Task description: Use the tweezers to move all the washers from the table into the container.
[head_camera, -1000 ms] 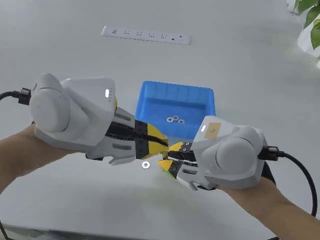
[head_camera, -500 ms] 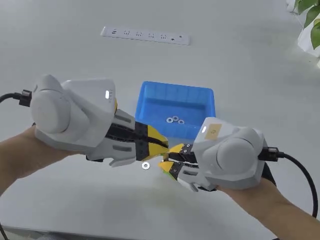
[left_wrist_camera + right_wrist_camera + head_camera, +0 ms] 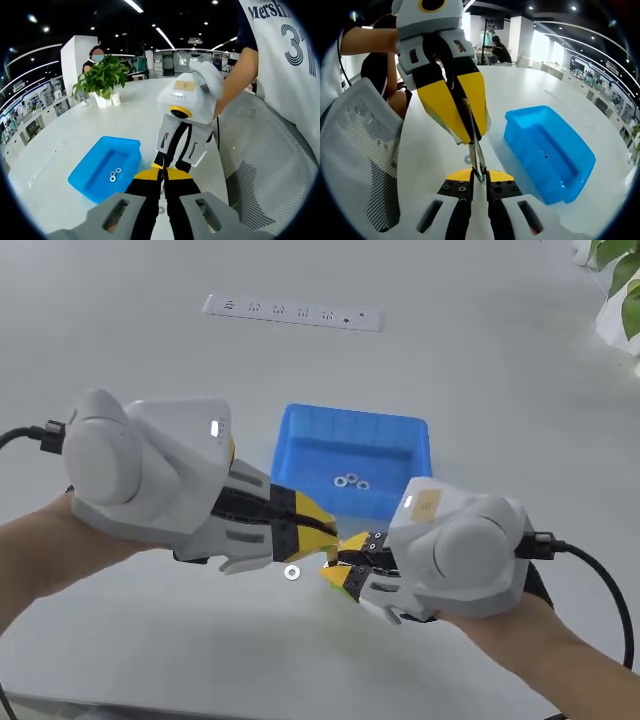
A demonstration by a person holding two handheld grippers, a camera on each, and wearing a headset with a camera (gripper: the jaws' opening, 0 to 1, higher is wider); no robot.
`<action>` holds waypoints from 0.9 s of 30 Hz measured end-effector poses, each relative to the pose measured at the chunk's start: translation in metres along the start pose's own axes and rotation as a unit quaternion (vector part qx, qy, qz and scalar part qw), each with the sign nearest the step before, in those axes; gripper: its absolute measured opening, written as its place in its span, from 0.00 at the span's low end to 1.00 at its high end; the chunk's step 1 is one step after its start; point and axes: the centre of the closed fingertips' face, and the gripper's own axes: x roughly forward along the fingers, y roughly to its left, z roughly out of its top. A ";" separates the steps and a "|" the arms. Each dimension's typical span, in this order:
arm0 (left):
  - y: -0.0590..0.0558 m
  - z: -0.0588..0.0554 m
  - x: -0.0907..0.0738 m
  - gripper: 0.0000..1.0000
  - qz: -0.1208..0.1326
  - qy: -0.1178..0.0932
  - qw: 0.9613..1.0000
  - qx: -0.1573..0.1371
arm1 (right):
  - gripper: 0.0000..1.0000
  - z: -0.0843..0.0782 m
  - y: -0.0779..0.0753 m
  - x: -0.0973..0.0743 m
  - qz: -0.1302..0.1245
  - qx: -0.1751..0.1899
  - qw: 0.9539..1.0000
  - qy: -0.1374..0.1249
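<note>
In the head view we see the left gripper (image 3: 328, 529) and the right gripper (image 3: 340, 558) meeting tip to tip over the white table (image 3: 480, 370), just at 6 o'clock of the blue rectangular plastic container (image 3: 352, 430). One small silver washer (image 3: 291, 572) lies flat on the table at 7 o'clock of the container, just beside both sets of jaws and touching neither. Three more silver washers (image 3: 350, 481) lie clustered inside on the container's floor. A white power strip (image 3: 292, 311) lies well away at 11 o'clock of the container.

From above we can hardly make out the thin metal tweezers (image 3: 474, 142). The right gripper view shows them plainly. They run from between the left gripper's closed yellow-tipped jaws down into the right gripper's own jaws, which are drawn in on their lower end. The two prongs lie close together with only a narrow slit between them. Their tips are hidden between the jaws, so we cannot tell whether they have hold of anything. The same view shows the loose washer on the table just beyond the tips.

The left gripper view shows its own jaws pressed together, the right gripper straight ahead at 12 o'clock, the container at 9 o'clock, and a green potted plant (image 3: 102, 77) far off at 11 o'clock.
</note>
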 end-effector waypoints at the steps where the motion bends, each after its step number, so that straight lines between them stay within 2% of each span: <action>1: 0.000 0.000 0.000 0.05 0.000 0.001 1.000 0.001 | 0.10 0.000 0.001 0.000 0.002 -0.001 1.000 0.002; 6: 0.001 0.005 -0.005 0.05 0.004 -0.002 1.000 0.006 | 0.10 0.005 0.001 -0.005 -0.003 -0.003 1.000 -0.005; 13: 0.005 0.019 -0.016 0.05 0.011 -0.011 1.000 0.015 | 0.10 0.023 -0.004 -0.013 -0.018 -0.020 0.999 -0.018; 23: 0.021 0.054 -0.034 0.05 0.030 -0.031 0.997 0.056 | 0.10 0.056 -0.027 -0.036 -0.053 -0.048 0.996 -0.045; 27: 0.029 0.063 -0.036 0.05 0.036 -0.036 0.996 0.069 | 0.10 0.065 -0.038 -0.041 -0.065 -0.060 0.995 -0.048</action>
